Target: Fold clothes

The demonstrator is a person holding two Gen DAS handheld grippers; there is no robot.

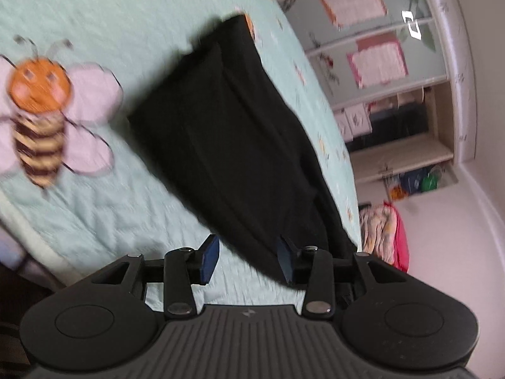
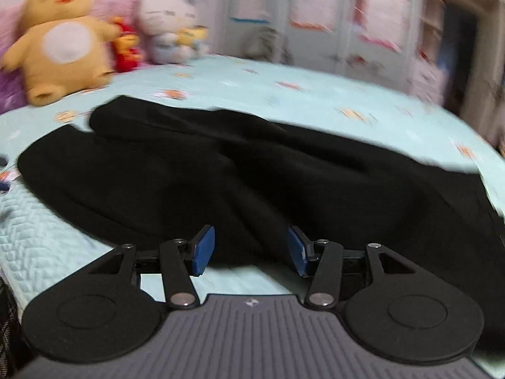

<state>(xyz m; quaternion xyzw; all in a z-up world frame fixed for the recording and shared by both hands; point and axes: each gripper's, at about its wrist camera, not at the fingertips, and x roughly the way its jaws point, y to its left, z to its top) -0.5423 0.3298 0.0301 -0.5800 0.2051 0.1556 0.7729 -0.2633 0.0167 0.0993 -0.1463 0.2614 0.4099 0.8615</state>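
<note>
- Your black garment (image 2: 252, 170) lies spread on the pale green quilted bedspread (image 2: 47, 237), already doubled into a long strip, its near edge just ahead of both grippers
- Left gripper (image 1: 249, 257): jaws apart, nothing between the blue pads; the cloth's near corner sits just in front of the right-hand pad
- Right gripper (image 2: 251, 248): jaws apart too, with the near hem lying between the pads but not pinched
- Expect soft, limp, fairly light fabric; it will sag and drag rather than hold shape
- Take hold at the near hem, one gripper towards each corner, catching all layers together
- Thick folds may slip, so bite deep
- The plush toys (image 2: 60, 41) sit well clear at the far side
</note>
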